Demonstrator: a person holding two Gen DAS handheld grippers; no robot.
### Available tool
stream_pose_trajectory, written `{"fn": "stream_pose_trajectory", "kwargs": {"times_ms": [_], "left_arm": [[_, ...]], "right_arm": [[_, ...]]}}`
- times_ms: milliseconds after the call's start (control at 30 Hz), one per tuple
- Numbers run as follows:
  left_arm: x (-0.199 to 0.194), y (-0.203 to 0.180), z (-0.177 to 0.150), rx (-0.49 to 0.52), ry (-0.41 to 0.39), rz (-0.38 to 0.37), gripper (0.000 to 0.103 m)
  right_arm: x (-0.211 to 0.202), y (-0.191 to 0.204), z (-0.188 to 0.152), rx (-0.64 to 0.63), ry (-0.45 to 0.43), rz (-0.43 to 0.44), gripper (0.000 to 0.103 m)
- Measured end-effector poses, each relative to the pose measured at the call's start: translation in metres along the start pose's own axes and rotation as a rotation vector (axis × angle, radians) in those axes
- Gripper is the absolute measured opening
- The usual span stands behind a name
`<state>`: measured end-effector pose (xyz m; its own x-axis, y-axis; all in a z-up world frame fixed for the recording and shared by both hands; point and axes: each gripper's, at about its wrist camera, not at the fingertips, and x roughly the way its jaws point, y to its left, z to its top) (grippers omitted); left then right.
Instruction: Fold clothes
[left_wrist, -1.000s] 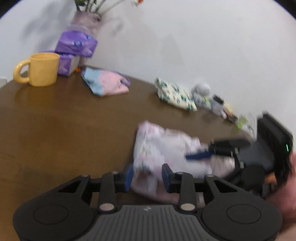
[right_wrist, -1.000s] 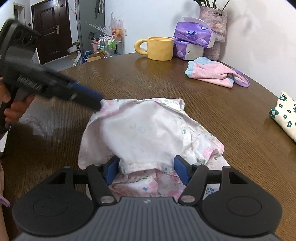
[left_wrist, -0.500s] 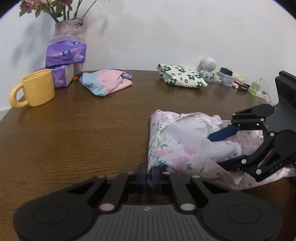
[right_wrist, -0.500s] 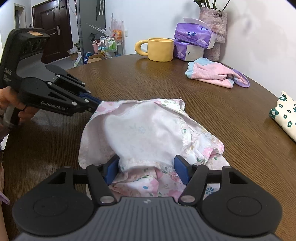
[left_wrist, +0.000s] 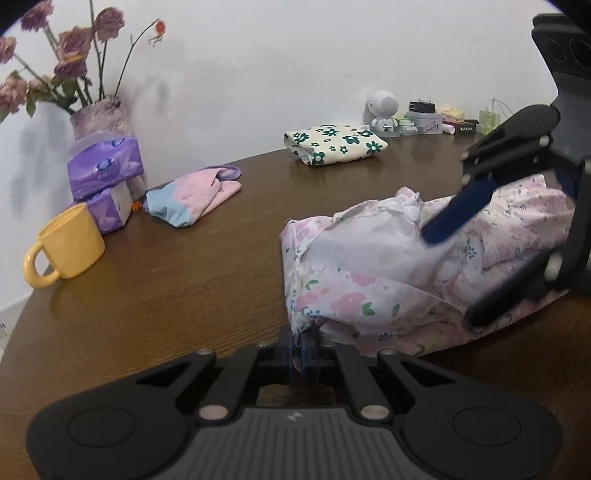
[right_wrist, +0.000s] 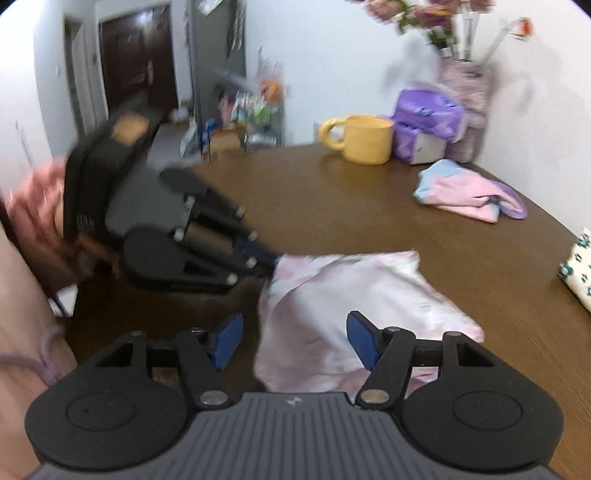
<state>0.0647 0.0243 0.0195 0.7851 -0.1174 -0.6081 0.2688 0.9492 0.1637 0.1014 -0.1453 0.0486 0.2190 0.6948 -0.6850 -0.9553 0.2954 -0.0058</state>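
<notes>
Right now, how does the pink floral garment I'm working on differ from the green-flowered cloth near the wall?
The pink floral garment lies rumpled and loose, with pale lining showing; the green-flowered cloth is folded into a neat flat block. The garment's corner is pinched in the left gripper, with the open right gripper over it; nothing touches the folded cloth. The garment's flowers are pink, the cloth's dark green on cream. Both rest on the wooden table.

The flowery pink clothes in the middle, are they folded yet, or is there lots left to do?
Not yet. The cream flowered cloth by the wall already looks neatly folded. The pink floral garment lies rumpled, and the left gripper is pinching one corner of it, while the right gripper is open above it. The pink and blue garment lies unfolded, so at least two pieces remain.
</notes>
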Motion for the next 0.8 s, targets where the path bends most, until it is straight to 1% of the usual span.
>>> {"fn": "stream_pose_trajectory", "kwargs": {"times_ms": [33, 67, 100, 133, 167, 267, 433, 500, 567, 633, 700, 767, 800], "left_arm": [[0.000, -0.001, 0.000, 0.006, 0.000, 0.003, 0.003], [0.000, -0.002, 0.000, 0.011, 0.000, 0.007, 0.003], [0.000, -0.002, -0.001, 0.016, -0.001, 0.009, 0.003], [0.000, -0.003, -0.001, 0.022, -0.002, 0.011, 0.003], [0.000, -0.003, -0.001, 0.027, -0.002, 0.013, 0.003], [0.000, -0.004, -0.003, 0.042, -0.004, 0.011, 0.003], [-0.001, -0.006, -0.005, 0.059, -0.006, 0.021, 0.004], [-0.001, -0.006, -0.005, 0.057, -0.007, 0.022, 0.006], [-0.003, -0.005, -0.006, 0.054, -0.009, 0.024, 0.011], [-0.004, -0.004, -0.006, 0.044, -0.015, 0.022, 0.014], [-0.008, -0.005, -0.006, 0.051, -0.026, 0.007, 0.012], [-0.010, -0.008, -0.007, 0.085, -0.028, 0.005, 0.008], [-0.011, -0.009, -0.009, 0.103, -0.025, 0.009, 0.008]], "right_arm": [[0.007, 0.004, 0.000, -0.018, 0.024, -0.011, 0.052], [0.014, 0.009, 0.000, -0.036, 0.048, -0.022, 0.029], [0.015, 0.008, 0.000, -0.031, 0.065, -0.039, 0.015], [0.017, 0.007, -0.001, -0.026, 0.082, -0.056, 0.002], [0.018, 0.006, -0.001, -0.021, 0.099, -0.073, 0.002], [0.008, -0.005, -0.005, 0.036, 0.104, -0.072, 0.002], [0.011, -0.015, -0.015, 0.141, 0.127, -0.002, 0.002], [0.014, -0.012, -0.018, 0.140, 0.146, -0.001, 0.002], [0.015, -0.010, -0.020, 0.141, 0.155, -0.005, 0.002], [0.015, -0.012, -0.020, 0.148, 0.157, -0.011, 0.002], [0.015, -0.012, -0.020, 0.154, 0.155, -0.015, 0.002], [0.016, -0.012, -0.020, 0.160, 0.153, -0.019, 0.002], [0.016, -0.012, -0.021, 0.164, 0.151, -0.021, 0.002]]}}
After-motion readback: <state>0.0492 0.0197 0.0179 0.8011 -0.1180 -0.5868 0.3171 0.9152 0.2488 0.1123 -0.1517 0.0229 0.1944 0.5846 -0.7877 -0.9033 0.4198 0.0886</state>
